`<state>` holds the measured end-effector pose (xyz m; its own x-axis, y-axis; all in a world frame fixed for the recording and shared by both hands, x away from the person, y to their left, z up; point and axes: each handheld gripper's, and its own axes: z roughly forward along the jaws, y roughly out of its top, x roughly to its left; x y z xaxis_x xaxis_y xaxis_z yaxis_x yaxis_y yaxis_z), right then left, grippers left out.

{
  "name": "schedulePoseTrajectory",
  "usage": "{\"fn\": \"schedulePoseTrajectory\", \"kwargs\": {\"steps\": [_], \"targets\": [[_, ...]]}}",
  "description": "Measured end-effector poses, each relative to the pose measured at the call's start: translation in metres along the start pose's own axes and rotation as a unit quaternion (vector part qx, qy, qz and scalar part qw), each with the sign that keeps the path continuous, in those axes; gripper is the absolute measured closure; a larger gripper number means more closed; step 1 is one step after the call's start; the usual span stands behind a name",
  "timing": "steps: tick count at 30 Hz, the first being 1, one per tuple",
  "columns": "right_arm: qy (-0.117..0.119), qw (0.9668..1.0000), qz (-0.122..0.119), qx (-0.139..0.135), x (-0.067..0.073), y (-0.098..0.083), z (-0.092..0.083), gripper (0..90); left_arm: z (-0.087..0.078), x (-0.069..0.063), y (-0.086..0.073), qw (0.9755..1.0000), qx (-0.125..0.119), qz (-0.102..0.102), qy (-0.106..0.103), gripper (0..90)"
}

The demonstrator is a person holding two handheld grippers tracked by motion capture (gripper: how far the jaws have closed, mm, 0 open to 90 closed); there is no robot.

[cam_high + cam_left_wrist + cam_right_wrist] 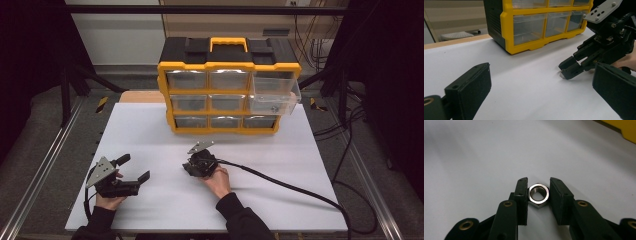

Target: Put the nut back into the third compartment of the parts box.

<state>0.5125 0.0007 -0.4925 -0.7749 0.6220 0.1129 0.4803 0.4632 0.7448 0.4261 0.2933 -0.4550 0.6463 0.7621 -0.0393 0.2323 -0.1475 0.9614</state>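
The right gripper [538, 202] has its two black pads pinched on a steel hex nut [538, 195], one flat of the nut against each pad, the nut lying flat on the white table [150, 135] with its threaded hole facing up; in the left gripper view the same jaws [567, 71] slope down with their tips on the surface and a glint of metal between them; the left gripper [134, 170] rests well apart at the near left, jaws spread wide and holding nothing, its pads [471, 86] framing bare table; behind both stands the yellow and black drawer cabinet [227, 85], and its upper right clear drawer [272, 92] is pulled out, with something small lying in it that I cannot make out

Judged from this, the step in hand is the pick-up of the nut, grip made and lift not yet begun; the open drawer looks the likely destination; the next move calls for a straight lift with the pinch kept firm, since a nut held only by two flats may swivel or slip, then a carry up and forward over the drawer's front lip before letting go
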Motion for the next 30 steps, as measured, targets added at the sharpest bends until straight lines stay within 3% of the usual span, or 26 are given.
{"fn": "schedulePoseTrajectory", "kwargs": {"steps": [8, 14, 21, 30], "targets": [[0.003, 0.9999, 0.014, 0.004, -0.002, 0.002, -0.001, 70.3, 0.000, 0.000, 0.000, 1.0000, 0.001, 0.001, -0.001, 1.9], [0.007, 0.9999, 0.012, -0.005, 0.000, 0.006, -0.011, 70.3, 0.000, 0.000, 0.000, 1.0000, -0.001, 0.000, 0.000, 1.9], [0.011, 0.9992, -0.001, -0.038, 0.005, 0.016, -0.044, 70.3, 0.000, 0.000, 0.000, 1.0000, -0.001, 0.000, 0.000, 1.9], [0.001, 0.9971, -0.006, -0.076, 0.000, 0.020, -0.091, 70.3, 0.001, 0.000, 0.000, 1.0000, -0.001, -0.001, 0.000, 1.8]]}}
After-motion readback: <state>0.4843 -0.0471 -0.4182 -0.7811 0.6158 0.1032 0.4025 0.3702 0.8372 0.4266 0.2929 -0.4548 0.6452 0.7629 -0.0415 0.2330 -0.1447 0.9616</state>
